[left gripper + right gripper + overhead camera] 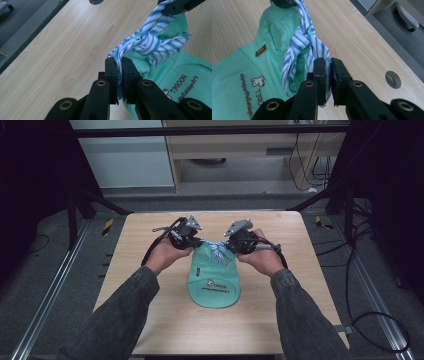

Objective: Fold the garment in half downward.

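While both forearms come in from the near edge in grey sleeves, angling inward twd the table's middle, the hands sit level w/ each other past the far end of the green bag [214, 279]. Left hand [165, 252] holds the left gripper [196, 241], pointing right; right hand [261, 257] holds the right gripper [228, 243], pointing left. The two tips are near each other, w/ the striped tie [216, 251] between them.

Left gripper view: jaws clenched on one tail of the blue-white striped tie [147, 43], cloth pinched flat between the pads. Right gripper view: same, jaws clamped on the other tail of the tie [300, 42]. A knot sits mid-strip, at the neck of the green bag [239, 72], and both tails run up off it.

The bag lies flat at the table's centre, rounded end twd the person, printed logo up, neck at the far end btwn the grippers.

Room: bare wooden table [150, 320] on both sides of the bag and at the near edge, plus a bare strip beyond the grippers before the far edge. A round grommet [393, 79] sits in the tabletop nr the far edge. Past that, grey floor, frame rails, cables.
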A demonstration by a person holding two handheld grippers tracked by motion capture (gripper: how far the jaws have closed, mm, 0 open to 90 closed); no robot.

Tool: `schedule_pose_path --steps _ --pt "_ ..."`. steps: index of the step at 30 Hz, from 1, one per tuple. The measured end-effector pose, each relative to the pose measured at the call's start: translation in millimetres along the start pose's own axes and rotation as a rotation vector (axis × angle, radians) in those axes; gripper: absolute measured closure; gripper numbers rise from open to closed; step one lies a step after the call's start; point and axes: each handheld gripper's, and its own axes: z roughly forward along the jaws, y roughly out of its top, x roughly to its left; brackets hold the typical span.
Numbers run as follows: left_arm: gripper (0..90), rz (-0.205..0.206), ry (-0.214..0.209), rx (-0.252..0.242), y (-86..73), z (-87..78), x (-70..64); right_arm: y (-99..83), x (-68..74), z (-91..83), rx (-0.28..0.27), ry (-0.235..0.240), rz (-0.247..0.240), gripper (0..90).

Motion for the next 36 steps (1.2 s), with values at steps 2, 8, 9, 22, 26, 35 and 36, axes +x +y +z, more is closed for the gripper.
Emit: schedule_pose_path --steps 2,8,9,22,26,35,36 --pt "84.6 0.008 -0.004 0.007 3.5 1.9 1.2 -1.5 -3.4 1.1 -0.002 0.000 0.004 82.9" --pt "84.6 0.016 -0.003 0.003 10.8 6.9 3.0 -6.3 -11.9 2.9 -0.012 -0.003 0.031 83.0" --pt "84.6 0.029 0.001 0.007 12.1 7.3 1.1 -6.7 -12.3 2.6 -0.012 -0.006 0.033 83.0" --pt "84.4 0.044 0.052 -0.036 0.8 -4.6 -18.0 -7.5 5.4 -7.7 -0.025 -0.033 -0.021 82.5" --pt "84.4 0.059 0.059 -0.029 -2.8 -6.1 -25.4 -10.3 12.4 -8.8 -0.023 -0.032 -0.030 82.5" --pt "84.5 0.048 0.057 -0.033 0.9 -0.9 -25.4 -16.7 16.9 -10.3 -0.023 -0.041 -0.015 82.9" --pt "84.4 0.047 0.060 -0.036 5.0 0.2 -22.6 -14.6 12.3 -10.7 -0.023 -0.051 -0.011 82.9"
